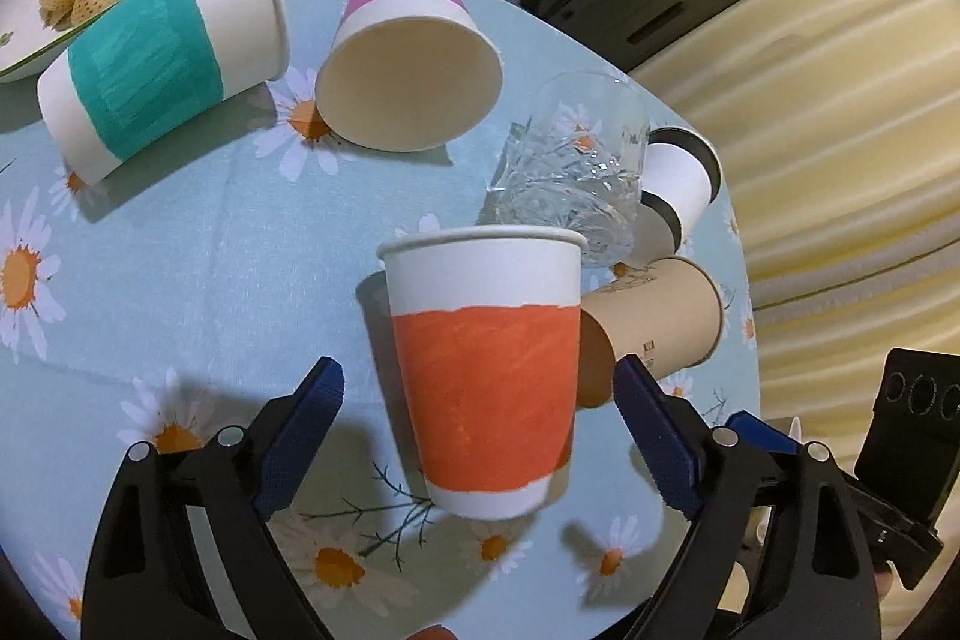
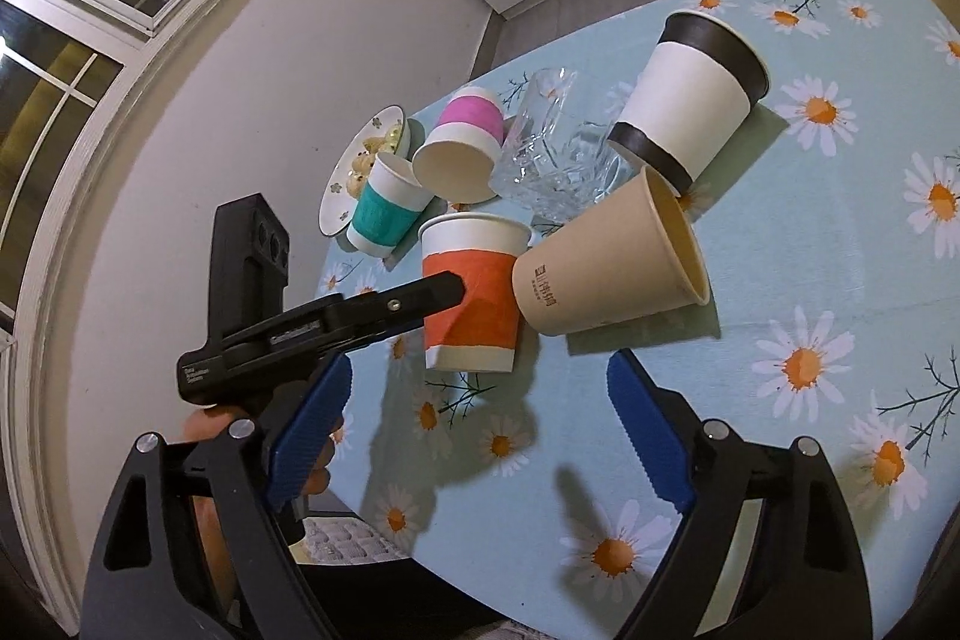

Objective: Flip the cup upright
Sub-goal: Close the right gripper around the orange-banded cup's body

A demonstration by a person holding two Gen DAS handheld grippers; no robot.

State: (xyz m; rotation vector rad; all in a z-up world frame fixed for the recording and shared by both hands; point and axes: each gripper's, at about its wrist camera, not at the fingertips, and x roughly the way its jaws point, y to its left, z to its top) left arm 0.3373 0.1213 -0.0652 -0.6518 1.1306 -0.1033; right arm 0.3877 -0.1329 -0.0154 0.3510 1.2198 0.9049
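Standing upright: orange-banded cup (image 1: 486, 370), white paper, mouth up, near the table (image 1: 198, 244) edge closest to the person.
Left gripper (image 1: 477, 418): jaws apart, flanking the cup, not touching.
Right gripper (image 2: 480, 418): jaws apart, holding nothing.
Crowding: tan cup (image 1: 654, 322) lying just beside; glass (image 1: 570, 172) behind.
Open room: bare cloth toward the teal cup (image 1: 156, 52).

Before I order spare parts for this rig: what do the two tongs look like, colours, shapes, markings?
Both the left tongs and the right tongs match: black, angular plastic arms with triangular cut-outs and round silver pivot bolts, tipped with blue textured pads with a serrated edge. In the right wrist view, the left unit shows small white lettering on its black side, too small to read. No cables or sleeves show.
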